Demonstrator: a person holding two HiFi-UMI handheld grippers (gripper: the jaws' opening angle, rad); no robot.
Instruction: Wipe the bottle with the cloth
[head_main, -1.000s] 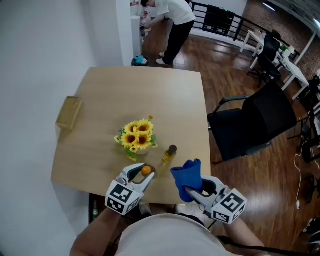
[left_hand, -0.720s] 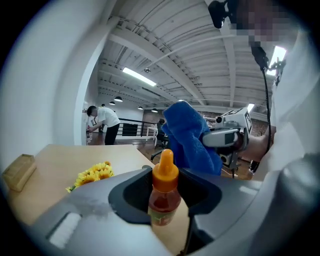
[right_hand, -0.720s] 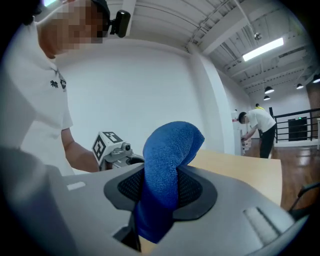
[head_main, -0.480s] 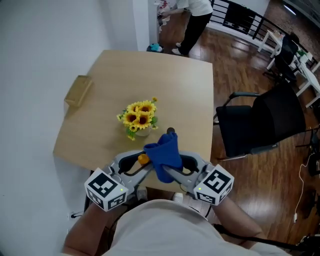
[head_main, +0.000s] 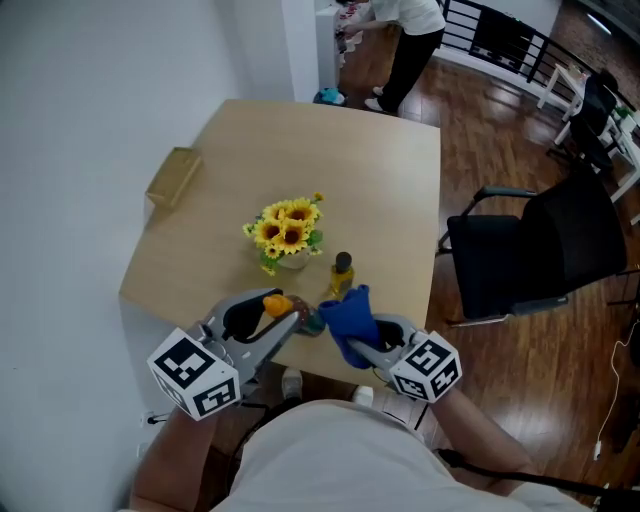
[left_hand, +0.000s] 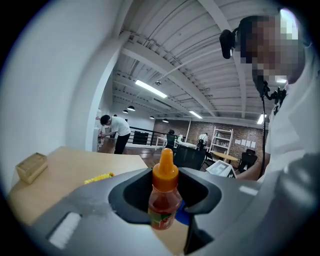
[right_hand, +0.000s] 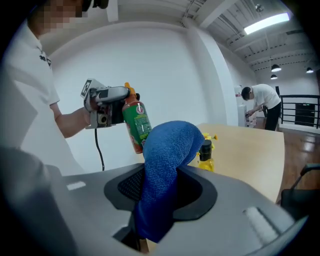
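My left gripper (head_main: 283, 318) is shut on a sauce bottle (head_main: 293, 314) with an orange cap and a green label, and holds it tilted above the table's near edge. In the left gripper view the bottle (left_hand: 164, 196) stands between the jaws of my left gripper (left_hand: 165, 202). My right gripper (head_main: 360, 342) is shut on a blue cloth (head_main: 347, 312), whose bunched top lies against the bottle's lower end. In the right gripper view the cloth (right_hand: 162, 165) rises from my right gripper (right_hand: 160, 200) just right of the bottle (right_hand: 136, 126).
A small yellow bottle (head_main: 342, 273) with a black cap and a pot of sunflowers (head_main: 289, 232) stand on the wooden table (head_main: 380, 170). A wooden block (head_main: 173, 177) lies at its left edge. A black chair (head_main: 540, 250) is to the right. A person (head_main: 405, 35) stands far behind.
The two grippers came together from apart. The cloth rose over the bottle, then dropped to its right side. The head camera's view shifted, so the table sits higher and further right.
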